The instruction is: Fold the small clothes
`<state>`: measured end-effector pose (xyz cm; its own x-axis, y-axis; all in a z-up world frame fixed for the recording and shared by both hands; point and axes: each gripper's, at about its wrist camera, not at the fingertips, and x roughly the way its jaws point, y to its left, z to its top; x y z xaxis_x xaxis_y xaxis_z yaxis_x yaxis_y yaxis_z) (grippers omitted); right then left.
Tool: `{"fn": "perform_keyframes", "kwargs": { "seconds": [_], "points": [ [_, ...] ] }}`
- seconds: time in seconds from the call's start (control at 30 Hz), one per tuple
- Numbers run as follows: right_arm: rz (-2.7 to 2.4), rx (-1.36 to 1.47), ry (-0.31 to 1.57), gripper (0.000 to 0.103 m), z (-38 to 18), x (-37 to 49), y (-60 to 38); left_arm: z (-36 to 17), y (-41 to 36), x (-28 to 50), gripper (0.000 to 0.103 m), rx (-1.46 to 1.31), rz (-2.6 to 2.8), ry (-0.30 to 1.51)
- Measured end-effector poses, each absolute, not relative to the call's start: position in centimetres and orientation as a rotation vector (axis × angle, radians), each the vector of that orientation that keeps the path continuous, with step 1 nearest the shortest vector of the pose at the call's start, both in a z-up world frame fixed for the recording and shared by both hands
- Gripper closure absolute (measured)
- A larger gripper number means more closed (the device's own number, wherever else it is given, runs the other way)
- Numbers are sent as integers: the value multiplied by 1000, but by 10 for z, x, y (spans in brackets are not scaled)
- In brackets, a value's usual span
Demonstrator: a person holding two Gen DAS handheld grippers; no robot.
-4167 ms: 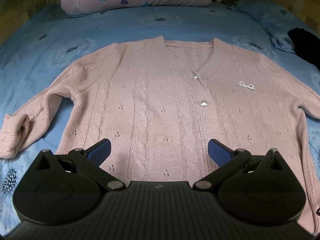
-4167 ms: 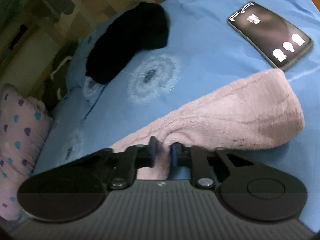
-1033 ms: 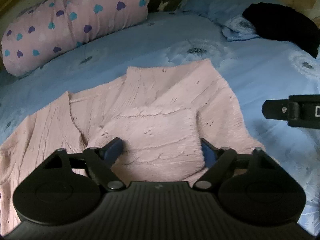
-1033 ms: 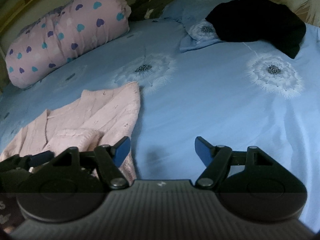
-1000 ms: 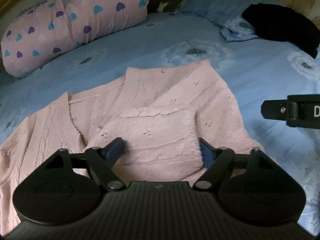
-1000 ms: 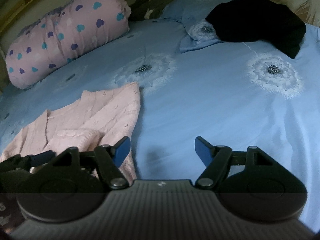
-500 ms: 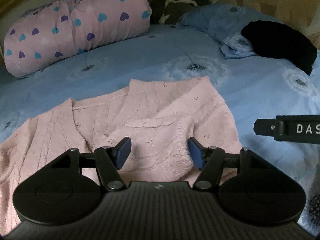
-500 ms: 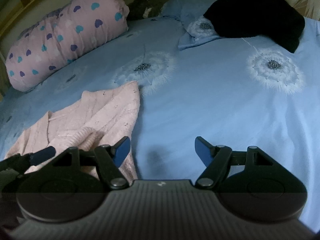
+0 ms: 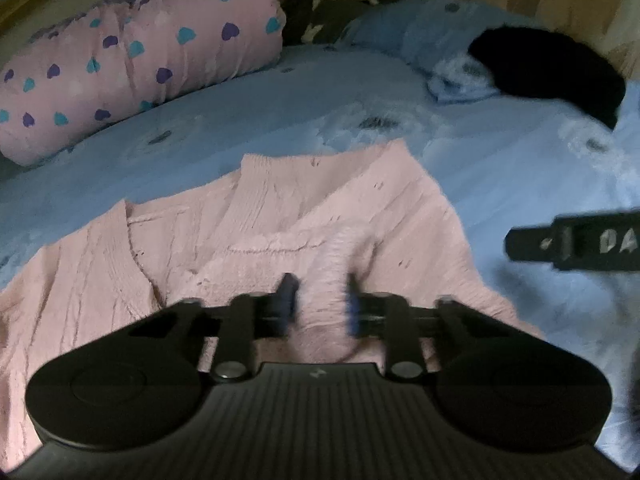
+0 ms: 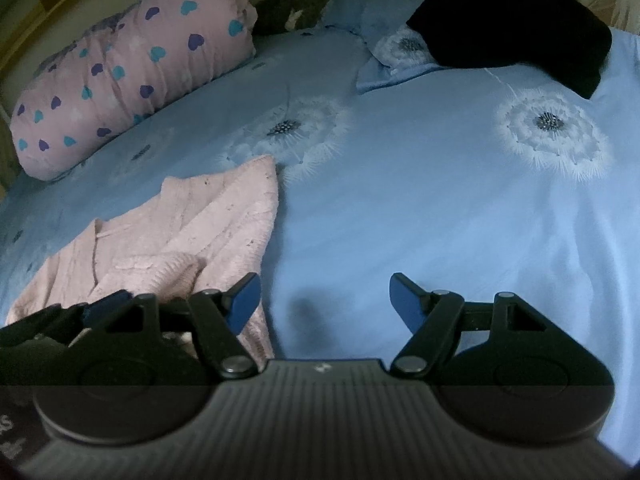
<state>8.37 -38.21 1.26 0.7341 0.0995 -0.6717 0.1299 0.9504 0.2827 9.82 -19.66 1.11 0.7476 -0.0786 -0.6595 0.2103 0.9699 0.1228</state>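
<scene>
A pink knit cardigan (image 9: 320, 208) lies on the blue bed sheet (image 9: 280, 120), its right sleeve folded in over the chest. My left gripper (image 9: 318, 300) is shut on the cuff of that folded sleeve (image 9: 324, 276), bunching the knit between the fingers. The cardigan also shows in the right wrist view (image 10: 224, 216) at the lower left. My right gripper (image 10: 324, 296) is open and empty above bare sheet, just right of the cardigan's edge. Its finger (image 9: 560, 242) shows at the right of the left wrist view.
A pink heart-print bolster (image 9: 132, 68) lies at the back left. A black garment (image 10: 512, 24) rests on a blue pillow (image 10: 396, 52) at the back right. Dark clothes (image 9: 344, 0) sit behind the bolster. The sheet (image 10: 440, 184) spreads to the right.
My left gripper has closed from open onto the folded sleeve's cuff. The right gripper has stayed open and hardly moved.
</scene>
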Motion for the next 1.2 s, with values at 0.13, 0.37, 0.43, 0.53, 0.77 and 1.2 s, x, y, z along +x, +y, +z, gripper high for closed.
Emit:
{"fn": "perform_keyframes", "kwargs": {
  "seconds": [0.13, 0.37, 0.43, 0.53, 0.77, 1.2],
  "points": [
    [-13, 325, 750, 30, 12, 83, -383, 34, -179, 90, 82, 150, -151, 667],
    [-12, 325, 756, 30, 10, 83, -380, 75, -114, 61, 83, 118, -8, 552],
    [-8, 322, 758, 30, 10, 83, -378, 78, -91, 56, 83, 100, 35, 557],
    [0, 307, 761, 30, 9, 83, -373, 69, -57, 54, 83, 48, 103, 600],
    [21, 265, 775, 30, 7, 87, -358, 35, -2, 46, 81, -121, 179, 696],
    [25, 239, 772, 30, 9, 90, -343, 51, 18, 27, 37, -204, 135, 657]
  ]
}}
